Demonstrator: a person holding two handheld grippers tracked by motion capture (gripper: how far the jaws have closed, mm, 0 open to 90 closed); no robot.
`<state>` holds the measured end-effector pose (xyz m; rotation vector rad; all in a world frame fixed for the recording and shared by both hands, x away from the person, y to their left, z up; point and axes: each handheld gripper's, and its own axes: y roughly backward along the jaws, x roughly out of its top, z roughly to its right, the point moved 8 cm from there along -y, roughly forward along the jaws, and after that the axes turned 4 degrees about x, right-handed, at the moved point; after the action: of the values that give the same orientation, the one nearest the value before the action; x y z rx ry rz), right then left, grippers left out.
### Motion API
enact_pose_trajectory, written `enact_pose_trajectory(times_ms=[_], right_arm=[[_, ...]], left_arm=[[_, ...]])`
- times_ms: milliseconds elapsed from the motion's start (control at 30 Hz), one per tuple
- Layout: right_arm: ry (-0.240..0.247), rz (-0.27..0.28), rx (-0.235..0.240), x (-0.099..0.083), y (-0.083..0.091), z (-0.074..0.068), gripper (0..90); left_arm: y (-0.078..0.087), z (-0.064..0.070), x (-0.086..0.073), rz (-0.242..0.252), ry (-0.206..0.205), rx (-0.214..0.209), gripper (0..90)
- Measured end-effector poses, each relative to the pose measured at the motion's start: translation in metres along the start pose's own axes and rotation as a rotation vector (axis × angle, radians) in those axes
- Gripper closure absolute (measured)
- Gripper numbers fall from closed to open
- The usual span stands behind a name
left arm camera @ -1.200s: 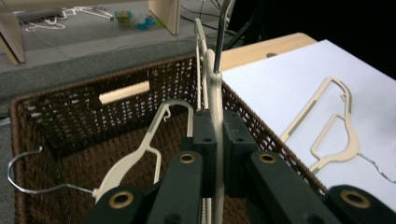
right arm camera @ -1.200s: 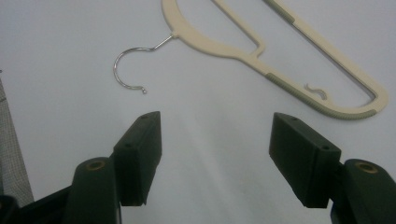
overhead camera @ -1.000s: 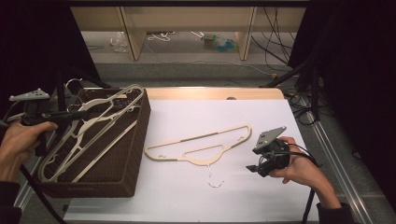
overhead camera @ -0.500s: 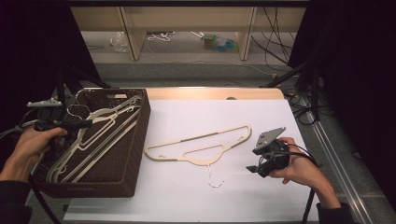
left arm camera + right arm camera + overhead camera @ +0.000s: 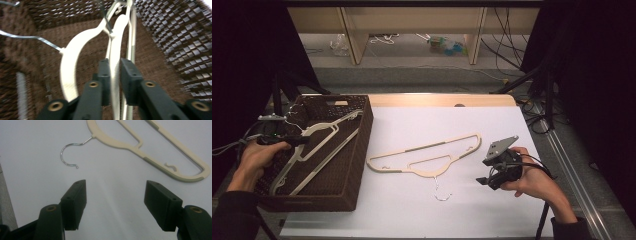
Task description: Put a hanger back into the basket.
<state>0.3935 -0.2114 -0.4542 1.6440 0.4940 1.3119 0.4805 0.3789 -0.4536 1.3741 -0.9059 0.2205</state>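
**Left gripper clamped on a hanger inside the basket**

The left gripper (image 5: 115,75) is closed on a cream hanger (image 5: 115,45), hemmed by woven basket (image 5: 362,145) walls. A second hanger (image 5: 72,57) lies beside it. The right gripper (image 5: 115,205), jaws apart, rests on open desk (image 5: 412,210) short of a third hanger (image 5: 150,147).

Smooth cream plastic hanger (image 5: 115,50), shiny metal hook (image 5: 68,153), rough woven basket (image 5: 362,150).

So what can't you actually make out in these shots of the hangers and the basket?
- How many hangers lie in the basket: they overlap in the high view.
- Left gripper view: motion blur smears the clamped hanger and weave.
- Right gripper view: the frame edge cuts off the table hanger.
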Motion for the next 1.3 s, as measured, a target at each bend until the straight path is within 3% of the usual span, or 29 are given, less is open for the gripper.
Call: enact_pose_trajectory(times_ms=[33,67,100,133,167,200,233,267,333,400,433,467,500,533,600,733,867,1000,1100,1133,1200,1233,1300], right_arm=[[0.002,-0.004,0.000,0.000,0.000,0.000,35.6],[0.002,0.001,-0.005,0.000,0.000,0.001,35.6],[0.002,0.001,-0.005,0.000,0.000,0.001,35.5],[0.001,-0.004,-0.001,0.000,0.000,0.000,35.5],[0.000,0.000,0.003,0.000,0.000,0.000,35.6],[-0.003,0.000,0.004,0.000,0.000,0.000,35.5],[-0.004,0.001,-0.001,-0.001,-0.001,0.000,35.5],[-0.005,-0.002,-0.001,-0.001,-0.002,0.001,35.5],[-0.002,-0.004,0.001,-0.001,-0.002,0.001,35.5],[-0.004,-0.004,0.002,-0.002,-0.003,0.000,35.5],[-0.004,-0.004,0.003,-0.002,-0.003,0.000,35.5],[-0.005,-0.004,0.002,-0.001,-0.003,0.000,35.5],[-0.005,0.000,0.004,-0.001,-0.003,0.000,35.5],[-0.004,0.001,0.004,-0.001,-0.003,0.001,35.5],[-0.005,0.004,0.006,-0.001,-0.003,0.001,35.5],[-0.004,-0.001,0.013,-0.003,-0.006,0.001,35.4],[-0.001,0.000,0.015,-0.003,-0.010,0.001,35.1],[0.005,0.005,0.010,-0.004,-0.011,0.001,34.6],[0.003,0.001,0.011,-0.004,-0.012,0.000,34.3],[0.007,0.002,0.013,-0.004,-0.013,0.000,34.0],[0.011,-0.001,0.011,-0.004,-0.014,0.001,33.8],[0.013,-0.004,0.013,-0.004,-0.014,0.001,33.6],[0.011,-0.004,0.011,-0.004,-0.014,0.000,33.4]], left_arm=[[0.000,-0.001,-0.001,0.005,0.033,0.032,67.6],[0.001,0.001,-0.003,0.009,0.062,0.031,64.2],[0.001,0.006,-0.005,0.007,0.123,0.014,63.6],[0.005,0.003,-0.007,0.009,0.108,0.046,60.1],[0.006,0.009,-0.007,0.025,0.199,0.039,56.0],[0.011,0.007,-0.008,0.032,0.199,0.058,52.0],[0.016,0.000,-0.009,0.028,0.097,0.061,52.1],[0.019,0.009,-0.006,0.069,0.210,0.057,51.3],[0.030,0.010,-0.005,0.069,0.173,0.062,47.2],[0.039,0.017,0.002,0.130,0.208,0.070,43.7],[0.044,0.019,0.006,0.156,0.180,0.078,43.7],[0.048,0.028,0.009,0.175,0.195,0.054,43.7],[0.053,0.034,0.011,0.189,0.183,0.050,43.3],[0.058,0.039,0.014,0.212,0.154,0.060,41.5],[0.066,0.055,0.019,0.250,0.153,0.047,38.7],[0.079,0.101,0.031,0.329,0.141,-0.026,34.5],[0.083,0.152,0.038,0.392,0.079,-0.096,31.5],[0.079,0.205,0.039,0.413,0.015,-0.164,30.5],[0.077,0.233,0.040,0.433,0.008,-0.225,26.6],[0.076,0.245,0.040,0.440,-0.016,-0.248,25.7],[0.074,0.260,0.040,0.448,-0.023,-0.277,19.5],[0.072,0.268,0.038,0.453,-0.049,-0.281,16.6],[0.070,0.282,0.035,0.463,-0.069,-0.301,16.4]])
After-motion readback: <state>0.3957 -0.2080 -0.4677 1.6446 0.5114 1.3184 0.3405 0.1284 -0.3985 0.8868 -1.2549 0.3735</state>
